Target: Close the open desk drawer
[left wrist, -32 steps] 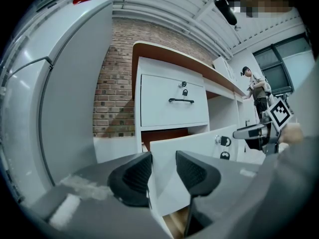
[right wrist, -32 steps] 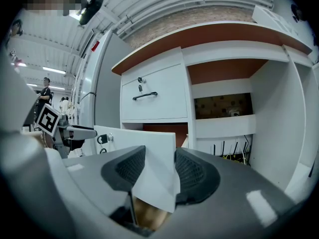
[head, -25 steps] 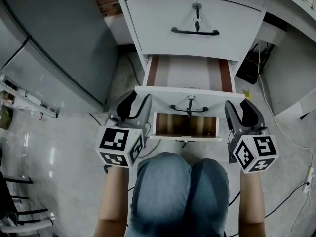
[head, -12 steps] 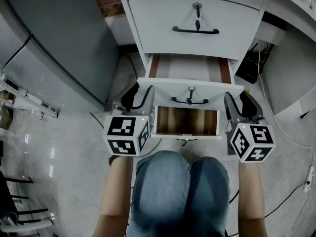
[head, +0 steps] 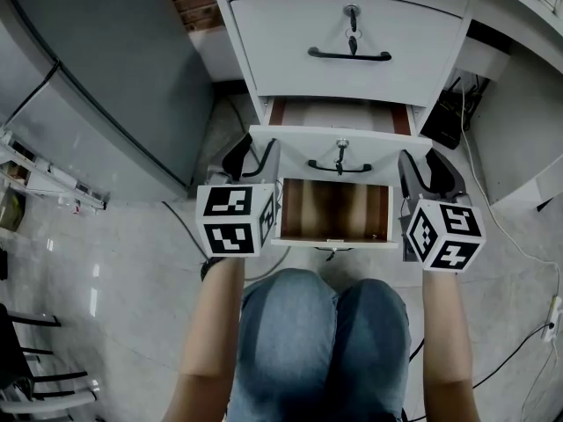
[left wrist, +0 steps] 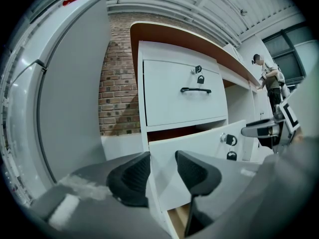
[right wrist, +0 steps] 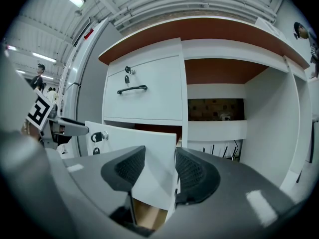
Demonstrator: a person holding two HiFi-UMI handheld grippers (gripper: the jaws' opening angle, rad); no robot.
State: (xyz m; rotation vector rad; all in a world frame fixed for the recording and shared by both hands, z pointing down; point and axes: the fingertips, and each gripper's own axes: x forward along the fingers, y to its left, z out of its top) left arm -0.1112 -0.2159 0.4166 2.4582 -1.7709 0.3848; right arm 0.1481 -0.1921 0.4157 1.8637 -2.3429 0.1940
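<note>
Drawer front point(head: 290, 152) of stiff white board, partly out under the shut top drawer point(head: 281, 33); likely light on runners. Left gripper point(head: 253, 154) and right gripper point(head: 426, 162) half-open astride its ends, unclamped. Push squarely at both ends, to avoid racking.

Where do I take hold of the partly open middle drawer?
Take the drawer front by its side edges, left gripper on one, right gripper opposite, from straight ahead. It is wide and flat, so pushing both ends keeps it square.

Brick wall point(left wrist: 119, 93), tall grey cabinet point(head: 106, 86)
</note>
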